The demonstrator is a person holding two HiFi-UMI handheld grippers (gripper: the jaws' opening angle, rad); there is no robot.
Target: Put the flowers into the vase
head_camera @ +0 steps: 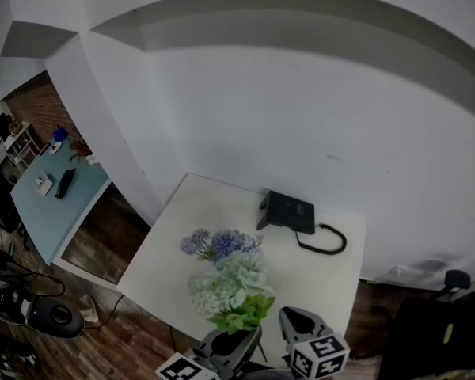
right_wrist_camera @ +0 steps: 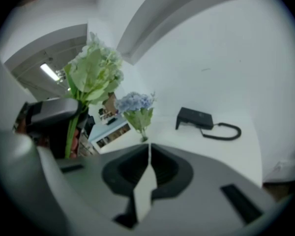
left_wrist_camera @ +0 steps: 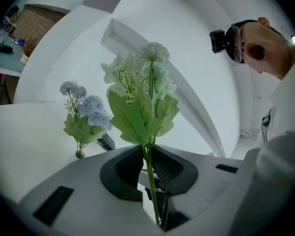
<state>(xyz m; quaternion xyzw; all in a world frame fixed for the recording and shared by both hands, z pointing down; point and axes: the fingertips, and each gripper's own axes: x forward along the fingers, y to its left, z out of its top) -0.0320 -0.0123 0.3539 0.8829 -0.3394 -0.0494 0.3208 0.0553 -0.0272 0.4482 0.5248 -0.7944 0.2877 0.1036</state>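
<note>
The left gripper (left_wrist_camera: 146, 154) has its jaws clenched on the thin green stem of a white-and-green flower bunch (left_wrist_camera: 142, 97). The stem runs straight down between the two dark pads. The leaves spread just above the jaw tips, and the rest of the stem carries on below them. The bunch stands nearly upright in the grip, up in the air over the near edge of the white worktop (head_camera: 214, 204).

A second bunch, the blue flowers (head_camera: 222, 244), stands on the worktop around its middle, nearer the left edge than the right. Their stems go down into something small and dark at the surface, too small to make out. From the head view the held bunch sits in front of the blue flowers and covers their lower part. In the left gripper view the two are apart, the blue ones off to the left.

The right gripper (right_wrist_camera: 148, 154) is beside the left one at the near edge, its jaws pressed together with nothing between them.

A black device (head_camera: 286, 210) with a looping cable (head_camera: 324, 240) lies by the far edge, towards the far right corner.
</note>
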